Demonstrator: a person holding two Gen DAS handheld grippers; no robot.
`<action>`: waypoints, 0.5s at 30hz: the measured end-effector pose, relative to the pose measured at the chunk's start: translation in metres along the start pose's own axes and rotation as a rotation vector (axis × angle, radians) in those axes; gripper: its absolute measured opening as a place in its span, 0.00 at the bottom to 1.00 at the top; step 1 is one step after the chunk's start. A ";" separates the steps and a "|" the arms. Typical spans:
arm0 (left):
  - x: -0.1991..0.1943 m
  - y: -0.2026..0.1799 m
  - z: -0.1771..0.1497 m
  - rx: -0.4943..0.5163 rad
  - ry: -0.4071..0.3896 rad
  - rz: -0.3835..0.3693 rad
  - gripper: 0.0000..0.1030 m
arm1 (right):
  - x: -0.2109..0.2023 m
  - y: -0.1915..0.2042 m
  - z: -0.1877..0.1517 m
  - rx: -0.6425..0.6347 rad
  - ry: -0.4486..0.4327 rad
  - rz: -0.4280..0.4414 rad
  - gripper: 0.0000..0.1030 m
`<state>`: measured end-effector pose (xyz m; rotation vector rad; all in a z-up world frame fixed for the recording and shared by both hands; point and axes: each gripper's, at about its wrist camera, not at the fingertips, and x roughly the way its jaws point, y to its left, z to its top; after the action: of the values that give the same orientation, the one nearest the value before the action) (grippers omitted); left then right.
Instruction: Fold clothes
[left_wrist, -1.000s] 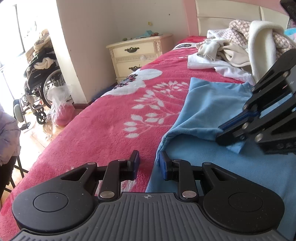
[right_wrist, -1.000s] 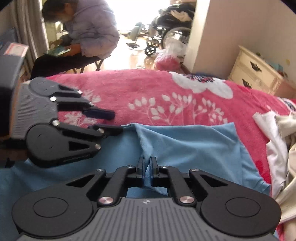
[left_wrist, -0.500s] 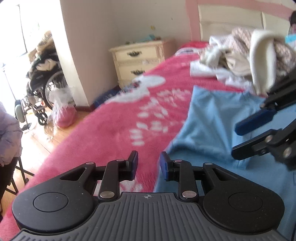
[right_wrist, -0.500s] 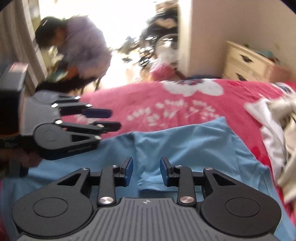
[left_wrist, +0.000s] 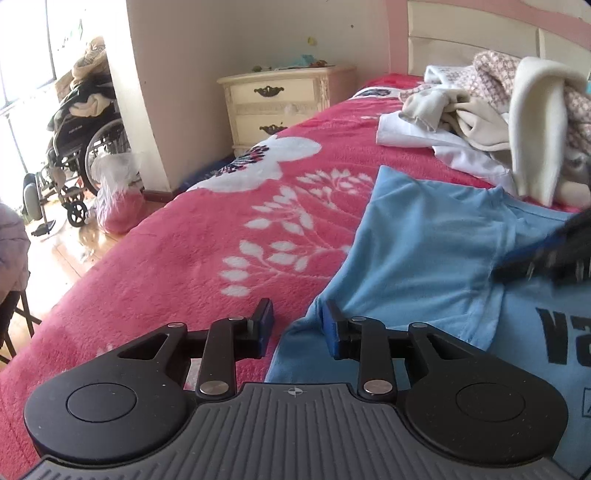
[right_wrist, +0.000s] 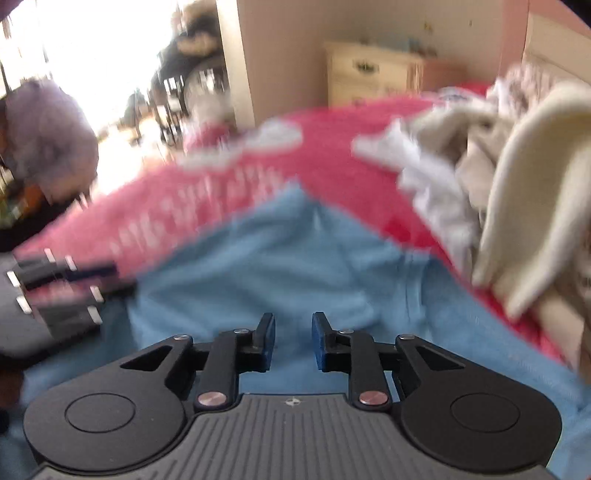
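My left hand-held gripper (left_wrist: 297, 328) gapes empty at the side edge of the blue T-shirt (left_wrist: 424, 251) spread on the bed (left_wrist: 184, 258); my right hand-held gripper (right_wrist: 293, 341), also parted, hovers over its sleeve.

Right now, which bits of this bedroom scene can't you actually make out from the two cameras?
- Right wrist view: motion blur smears the clothes pile.
- Left wrist view: black lettering on the blue shirt is cut off by the right edge.
- Left wrist view: the right gripper is blurred and cut by the edge.
- The left gripper hides the shirt edge beneath it.
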<state>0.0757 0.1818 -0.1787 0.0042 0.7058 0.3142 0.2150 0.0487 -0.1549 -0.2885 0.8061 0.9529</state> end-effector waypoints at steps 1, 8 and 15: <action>0.000 0.000 -0.001 0.004 -0.003 0.000 0.30 | -0.001 -0.001 0.006 0.021 -0.019 0.019 0.24; 0.000 0.001 -0.002 -0.001 -0.017 0.004 0.31 | 0.022 -0.013 0.029 0.097 -0.102 0.012 0.24; -0.001 0.002 -0.002 0.017 -0.027 0.002 0.36 | 0.045 -0.043 0.042 0.237 -0.151 -0.066 0.24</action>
<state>0.0730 0.1831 -0.1794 0.0259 0.6814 0.3097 0.2847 0.0750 -0.1636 -0.0368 0.7580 0.7986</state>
